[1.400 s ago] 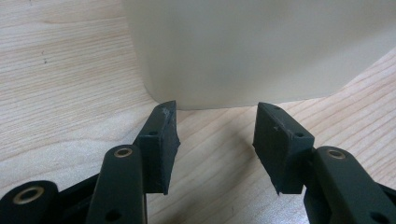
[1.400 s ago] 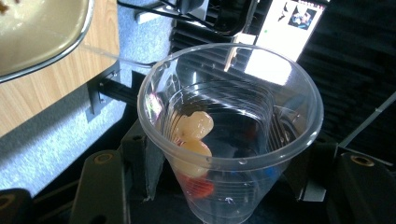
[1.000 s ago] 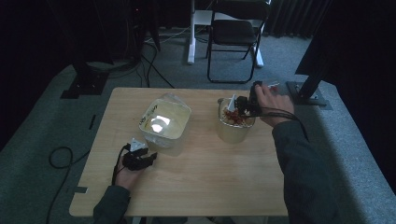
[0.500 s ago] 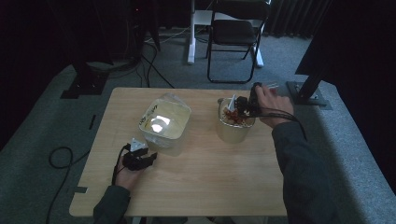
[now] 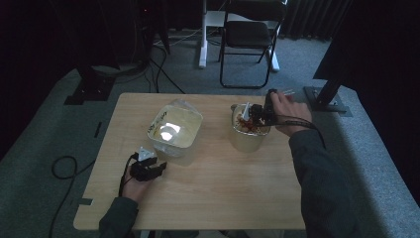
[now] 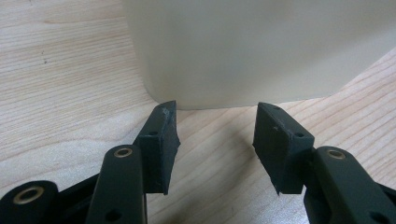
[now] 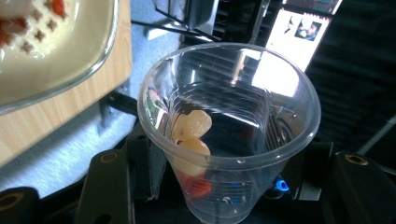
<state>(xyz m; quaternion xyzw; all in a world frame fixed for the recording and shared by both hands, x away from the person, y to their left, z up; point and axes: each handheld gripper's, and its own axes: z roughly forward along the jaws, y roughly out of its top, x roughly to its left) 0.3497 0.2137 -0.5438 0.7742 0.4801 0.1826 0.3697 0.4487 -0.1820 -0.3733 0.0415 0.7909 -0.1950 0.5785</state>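
My right gripper (image 5: 256,115) is shut on a clear plastic cup (image 7: 233,116), held tilted over a translucent tub (image 5: 247,140) with red and white bits inside. In the right gripper view the jaws of that gripper (image 7: 226,163) squeeze the cup's lower wall. Two pale pieces (image 7: 194,126) and a red piece (image 7: 196,186) lie in the cup, and the tub's rim (image 7: 88,65) is at the upper left. My left gripper (image 5: 153,167) rests on the table, open, its jaws (image 6: 215,135) just short of a second translucent tub (image 6: 261,46), also (image 5: 174,130).
The wooden table (image 5: 213,193) ends close behind the right hand. A folding chair (image 5: 247,34) stands beyond the far edge. Cables (image 5: 64,168) lie on the floor at the left, and a metal floor plate (image 5: 329,99) sits at the right.
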